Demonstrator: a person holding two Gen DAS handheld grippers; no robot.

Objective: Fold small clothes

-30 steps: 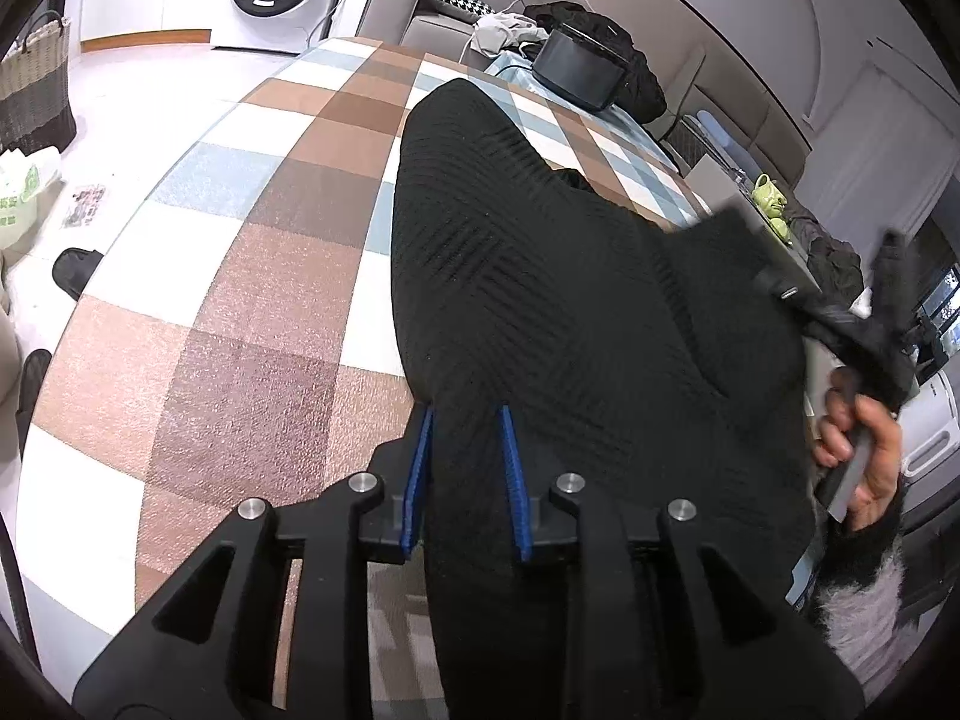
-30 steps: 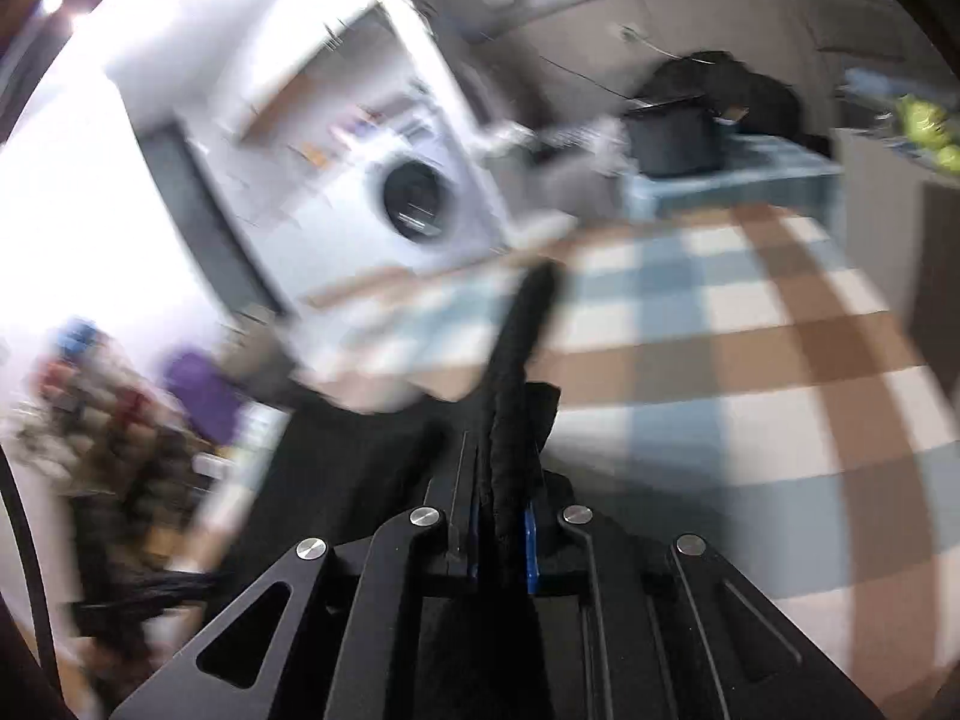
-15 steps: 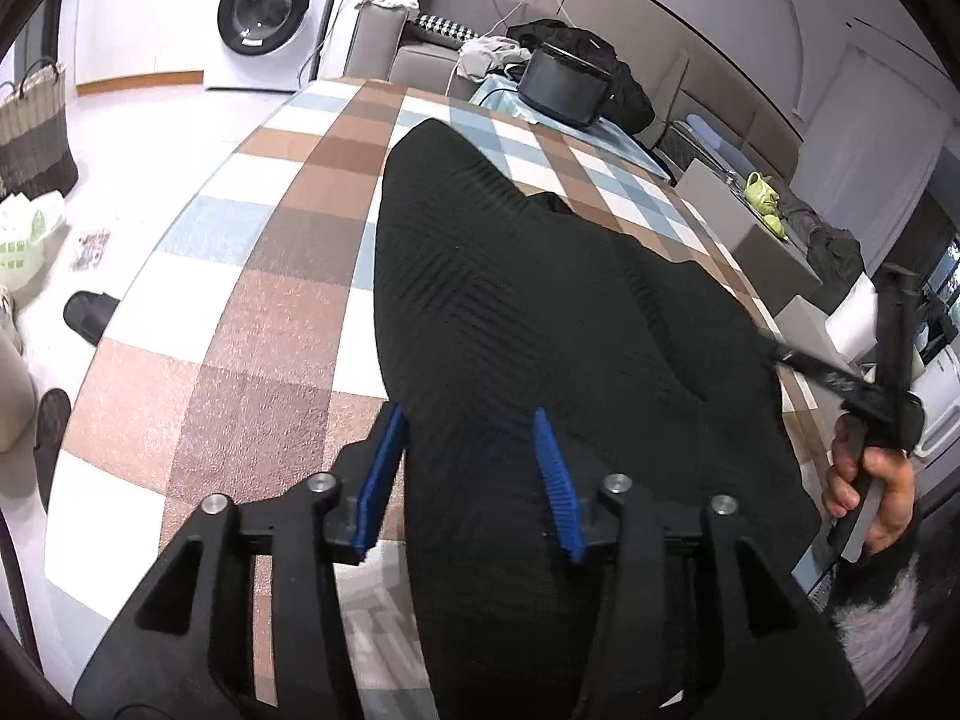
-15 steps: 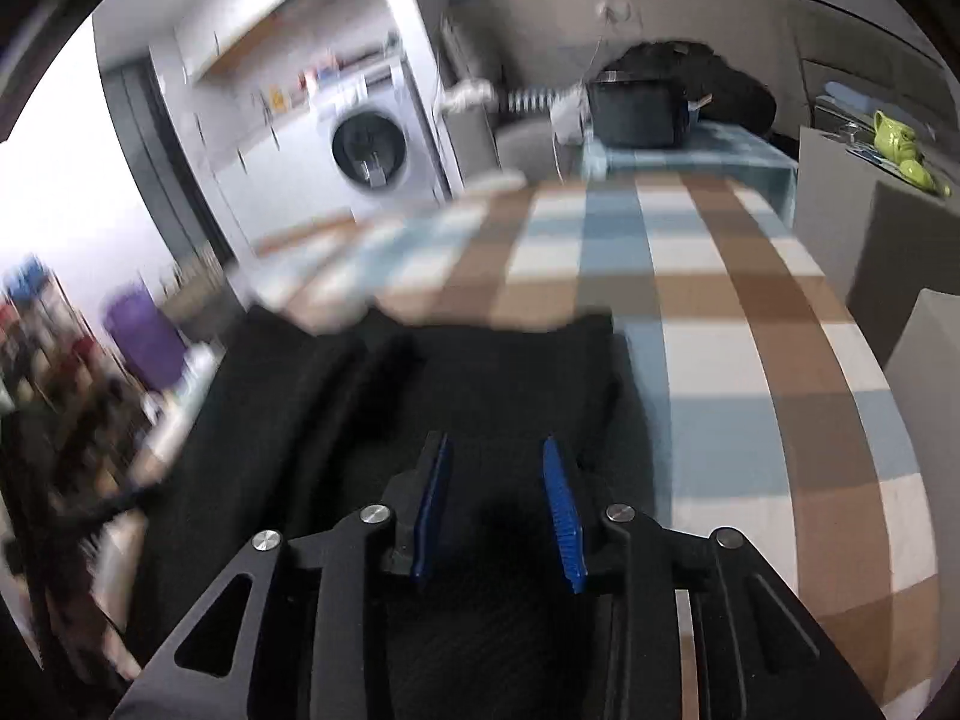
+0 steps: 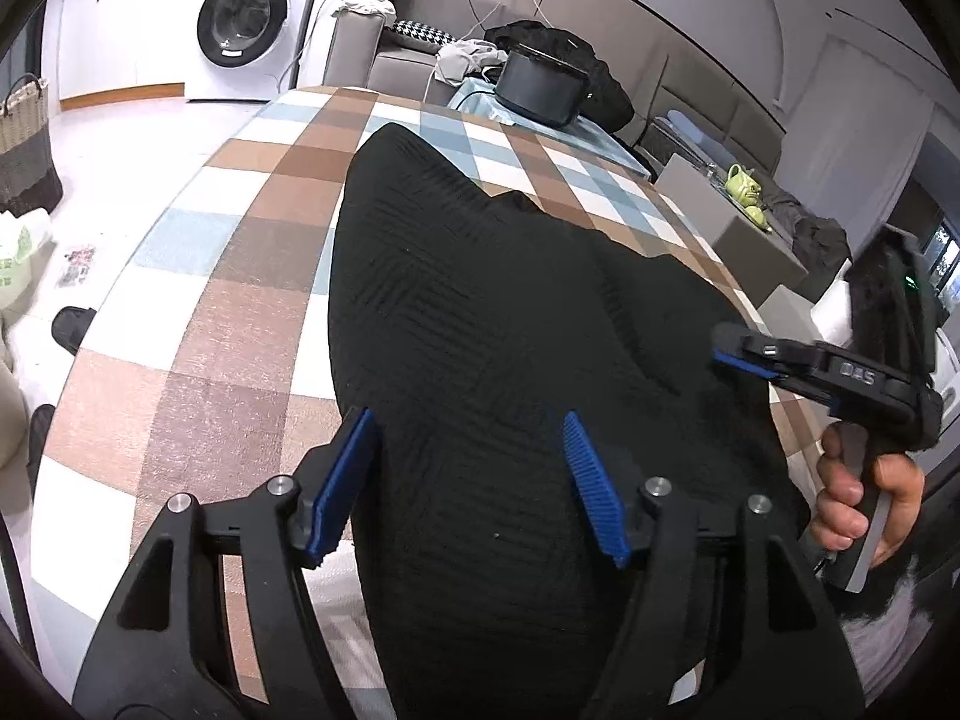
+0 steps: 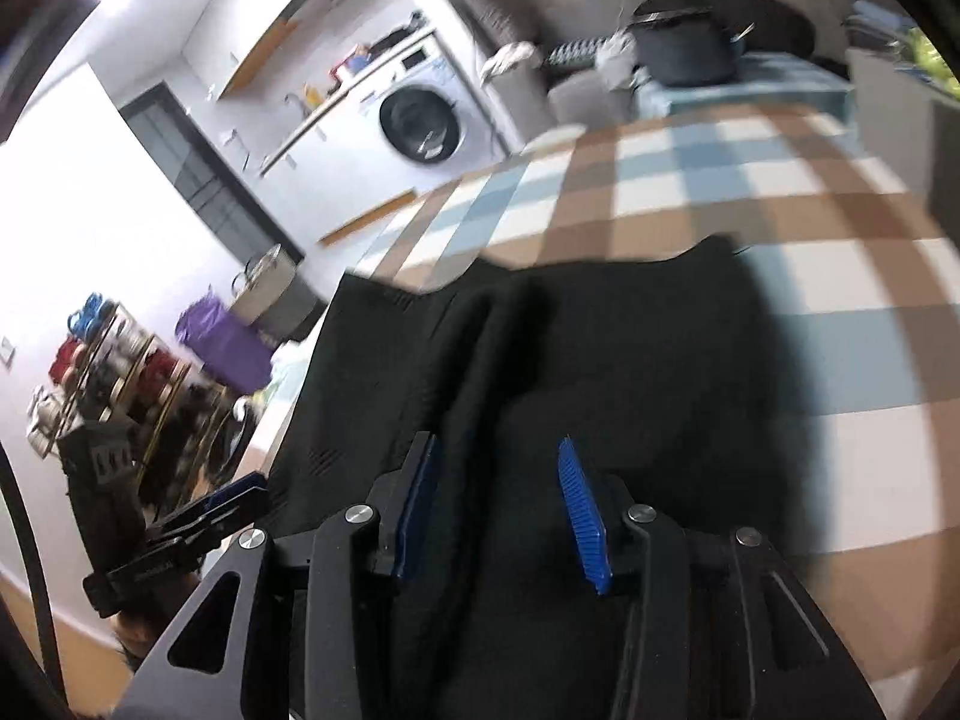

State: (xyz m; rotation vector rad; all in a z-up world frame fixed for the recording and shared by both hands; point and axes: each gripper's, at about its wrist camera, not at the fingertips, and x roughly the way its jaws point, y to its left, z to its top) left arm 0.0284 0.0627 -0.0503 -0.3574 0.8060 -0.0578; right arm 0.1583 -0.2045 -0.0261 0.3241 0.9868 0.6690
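Note:
A black knit garment (image 5: 480,324) lies spread on the checked table (image 5: 240,276). My left gripper (image 5: 468,468) is open, its blue pads either side of the garment's near edge, holding nothing. My right gripper (image 6: 498,504) is open over the same garment (image 6: 600,348), which lies folded in soft ridges. The right gripper also shows in the left wrist view (image 5: 738,354) at the garment's right edge, held by a hand. The left gripper shows in the right wrist view (image 6: 234,498) at the lower left.
A black pot (image 5: 540,90) stands on a light-blue surface beyond the table's far end. A washing machine (image 5: 246,30) and a sofa (image 5: 390,54) are behind. A woven basket (image 5: 24,138) and shoes (image 5: 72,327) are on the floor at the left.
Both grippers have let go of the garment and opened wide. The raised fold in the right gripper has dropped flat on the table. The left gripper has drawn back a little.

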